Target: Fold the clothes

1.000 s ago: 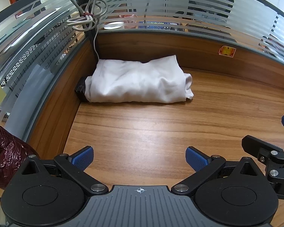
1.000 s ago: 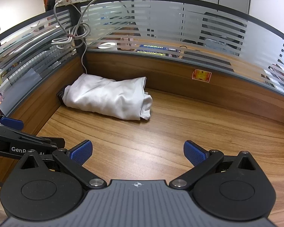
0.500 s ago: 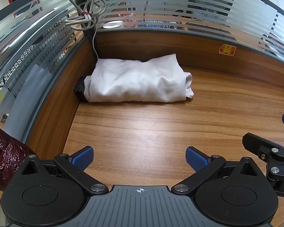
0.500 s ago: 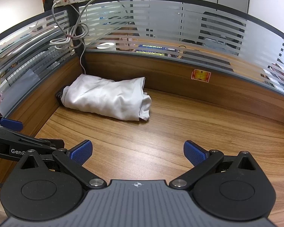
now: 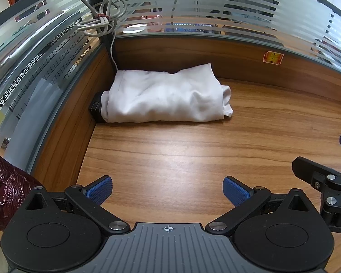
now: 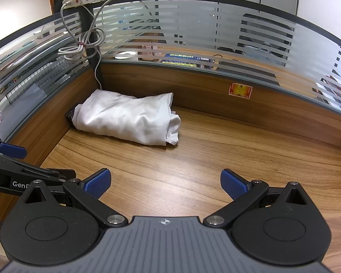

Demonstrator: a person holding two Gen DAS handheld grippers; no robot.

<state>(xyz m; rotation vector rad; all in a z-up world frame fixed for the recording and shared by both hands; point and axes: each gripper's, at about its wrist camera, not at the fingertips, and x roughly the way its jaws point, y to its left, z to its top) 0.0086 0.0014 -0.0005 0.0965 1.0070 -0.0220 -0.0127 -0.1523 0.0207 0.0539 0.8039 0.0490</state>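
Folded white cloth bundle (image 5: 166, 97) lies at twelve o'clock in the wooden surface's (image 5: 193, 154) far corner, long axis nine-to-three, covering most of a black box (image 5: 96, 110). Left hand-held gripper (image 5: 167, 192) and right hand-held gripper (image 6: 165, 185) hover spread wide, empty.

wooden desk (image 5: 193, 154), striped glass partition (image 6: 238, 45), bundled grey cable (image 5: 102, 20), red sticker (image 6: 240, 89)

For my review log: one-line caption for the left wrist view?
Open left gripper hovers over wooden desk, folded white garment in the corner.
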